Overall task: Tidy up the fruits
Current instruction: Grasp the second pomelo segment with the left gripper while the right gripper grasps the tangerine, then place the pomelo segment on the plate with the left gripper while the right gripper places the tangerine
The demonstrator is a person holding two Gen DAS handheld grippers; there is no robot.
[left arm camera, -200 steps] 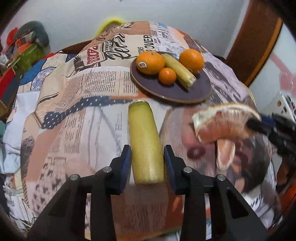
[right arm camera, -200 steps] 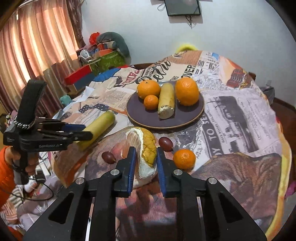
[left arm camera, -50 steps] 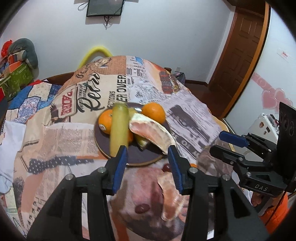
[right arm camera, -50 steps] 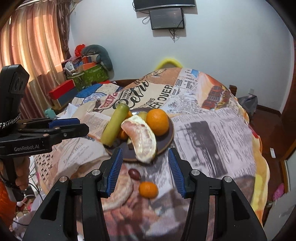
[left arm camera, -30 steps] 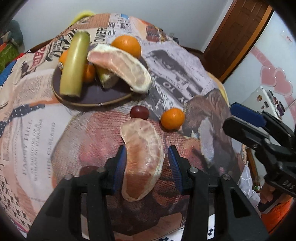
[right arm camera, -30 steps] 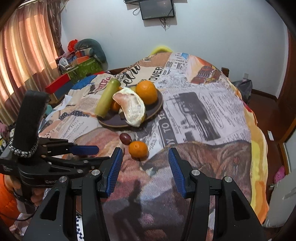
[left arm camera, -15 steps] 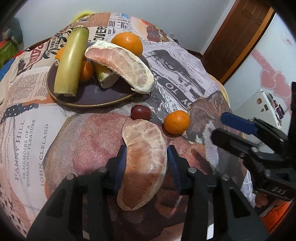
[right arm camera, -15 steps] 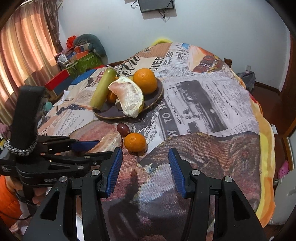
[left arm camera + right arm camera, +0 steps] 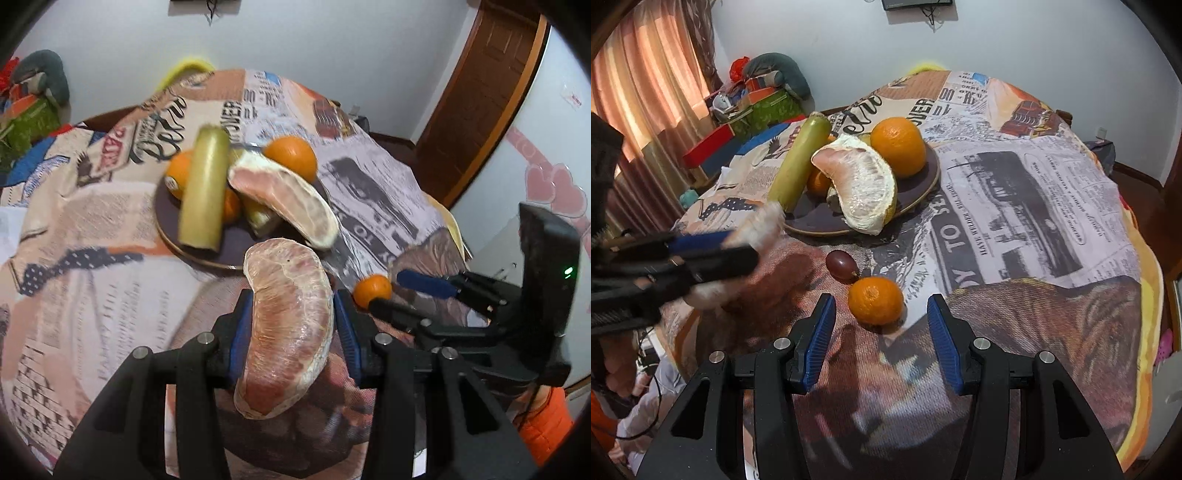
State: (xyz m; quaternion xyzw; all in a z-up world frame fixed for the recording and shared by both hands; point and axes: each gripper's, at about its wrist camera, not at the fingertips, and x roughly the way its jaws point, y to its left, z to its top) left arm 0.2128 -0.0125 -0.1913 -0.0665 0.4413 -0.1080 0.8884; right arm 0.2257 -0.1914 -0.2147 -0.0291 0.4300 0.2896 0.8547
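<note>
The peeled pomelo segment (image 9: 288, 325), clamped in the left gripper (image 9: 291, 332), was best set gently onto the crowded plate (image 9: 173, 232), while the right gripper (image 9: 881, 332) stood wide and empty near the mandarin (image 9: 875, 300).

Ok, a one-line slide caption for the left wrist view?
Left gripper lifts a peeled pomelo segment toward the fruit plate while the right gripper closes in on a mandarin.

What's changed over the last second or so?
The left hand-held gripper has closed on the pomelo piece and lifted it off the cloth. The right hand-held gripper, still open, has come down over the small orange. The plate and its fruit are unchanged.
</note>
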